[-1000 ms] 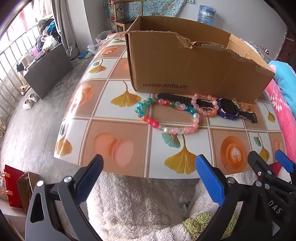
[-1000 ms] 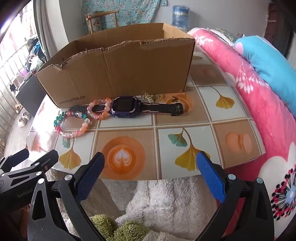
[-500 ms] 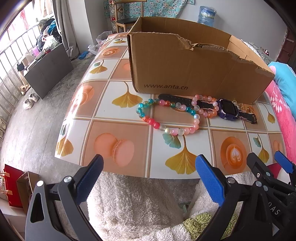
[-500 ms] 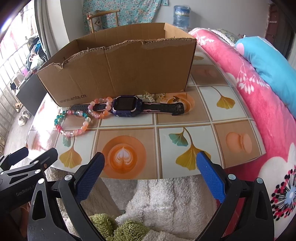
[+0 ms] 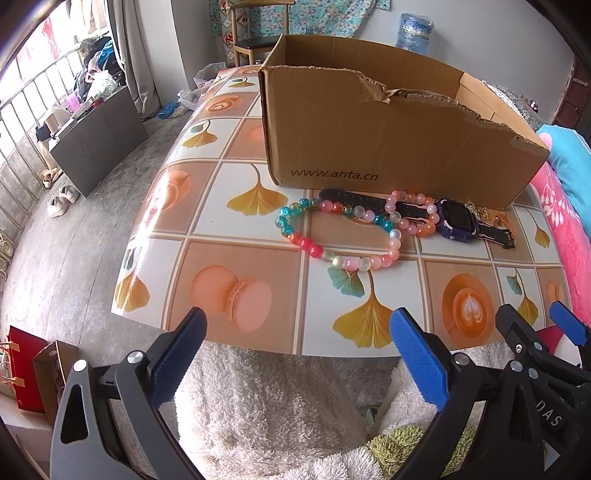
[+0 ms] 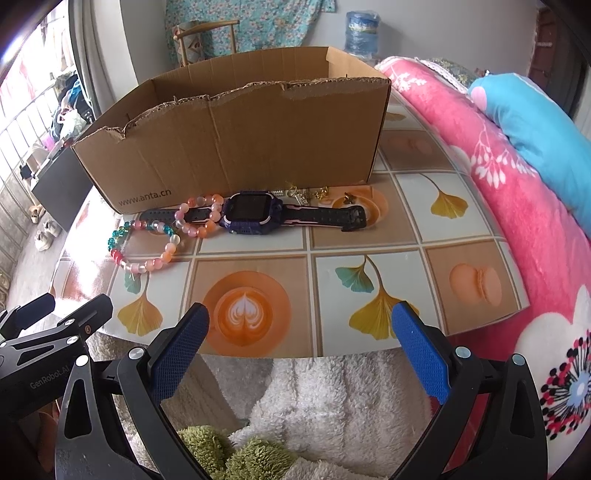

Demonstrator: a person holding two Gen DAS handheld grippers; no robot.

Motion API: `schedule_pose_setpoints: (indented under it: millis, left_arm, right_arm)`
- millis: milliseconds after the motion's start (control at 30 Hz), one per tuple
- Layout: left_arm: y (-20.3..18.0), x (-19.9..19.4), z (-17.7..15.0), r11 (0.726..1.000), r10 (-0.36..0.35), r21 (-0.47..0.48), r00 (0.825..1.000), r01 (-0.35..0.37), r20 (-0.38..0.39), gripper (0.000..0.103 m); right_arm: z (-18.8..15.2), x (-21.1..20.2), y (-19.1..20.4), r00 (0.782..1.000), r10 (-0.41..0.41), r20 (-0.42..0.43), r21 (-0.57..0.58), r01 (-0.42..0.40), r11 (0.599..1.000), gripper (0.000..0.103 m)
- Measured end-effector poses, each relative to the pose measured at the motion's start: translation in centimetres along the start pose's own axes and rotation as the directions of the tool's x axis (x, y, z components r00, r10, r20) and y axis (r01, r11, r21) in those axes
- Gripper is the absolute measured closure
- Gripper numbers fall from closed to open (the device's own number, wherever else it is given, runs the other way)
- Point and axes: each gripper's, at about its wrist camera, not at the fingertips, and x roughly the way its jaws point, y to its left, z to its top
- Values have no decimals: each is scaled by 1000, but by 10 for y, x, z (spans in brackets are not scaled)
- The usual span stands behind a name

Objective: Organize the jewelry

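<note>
A large multicoloured bead bracelet [image 5: 334, 236] [image 6: 142, 245], a smaller pink-orange bead bracelet [image 5: 412, 216] [image 6: 201, 216] and a purple watch with a black strap [image 5: 456, 221] [image 6: 255, 214] lie on the table in front of an open cardboard box [image 5: 388, 136] [image 6: 236, 136]. Small gold trinkets [image 6: 314, 194] lie by the box wall behind the strap. My left gripper [image 5: 295, 332] is open and empty at the table's near edge. My right gripper [image 6: 299, 325] is open and empty, right of the left one [image 6: 55, 321].
The table [image 5: 258, 258] carries a tiled ginkgo and macaron pattern. A pink blanket [image 6: 517, 206] and a blue pillow [image 6: 535, 129] lie on the right. White fluffy fabric [image 5: 266, 398] lies below the table edge. A chair [image 5: 251, 40] and a water bottle [image 5: 415, 27] stand behind.
Both grippers have moved a little forward toward the table; the jewelry and box look slightly nearer. Nothing on the table has moved.
</note>
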Motion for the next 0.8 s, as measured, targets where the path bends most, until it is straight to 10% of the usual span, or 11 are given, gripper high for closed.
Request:
schedule_pose_setpoints:
  millis: [800]
  left_arm:
    - [4, 2, 1, 1000, 5, -2, 1000, -5, 2, 6]
  right_arm:
    - [0, -1, -2, 1000, 1, 0, 0, -1, 1000, 8]
